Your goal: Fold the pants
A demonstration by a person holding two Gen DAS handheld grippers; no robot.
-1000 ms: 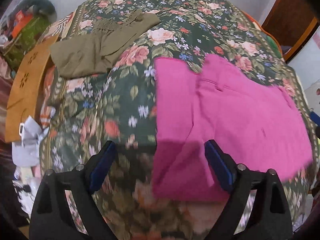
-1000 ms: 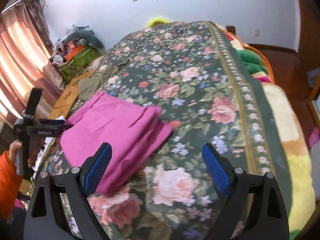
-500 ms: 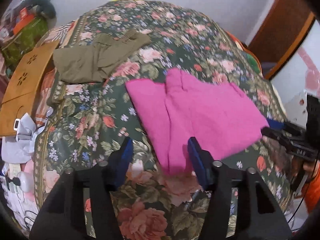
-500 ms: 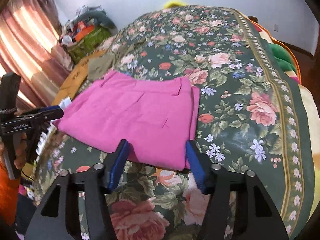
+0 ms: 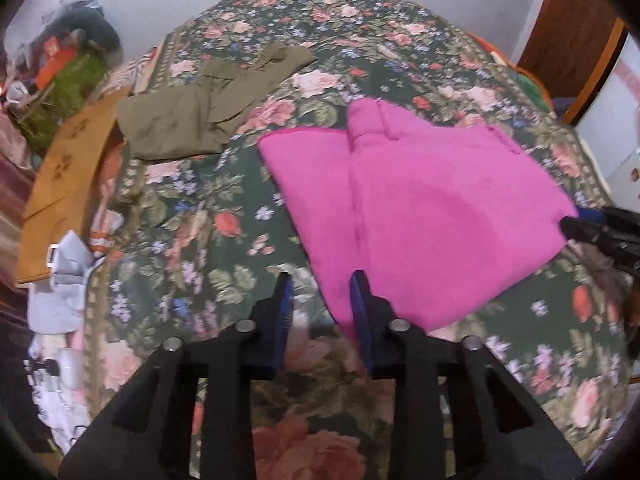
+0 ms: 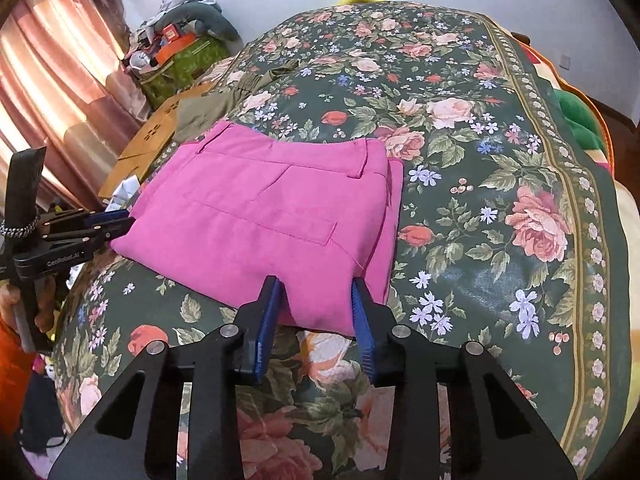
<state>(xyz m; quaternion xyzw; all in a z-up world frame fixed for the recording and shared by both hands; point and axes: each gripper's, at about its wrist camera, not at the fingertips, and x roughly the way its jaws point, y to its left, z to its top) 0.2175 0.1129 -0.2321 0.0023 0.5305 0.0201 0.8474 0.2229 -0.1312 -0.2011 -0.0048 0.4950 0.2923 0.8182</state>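
The pink pants [image 6: 264,220] lay folded into a flat stack on the bed [image 6: 500,184], on its flowered cover, waistband on the far side. The right claw [image 6: 318,300] sat at the near edge of the stack; its jaws had just been closing, with a fold of pink cloth between the blue pads, though a true pinch could not be told. The left claw [image 5: 320,300] was at the stack's other end, jaws also just narrowing, its right pad touching the corner of the cloth, its left pad over bare cover. Olive trousers [image 5: 208,108] lay further off, near the bed's left edge, beside a brown cardboard box [image 5: 68,176]
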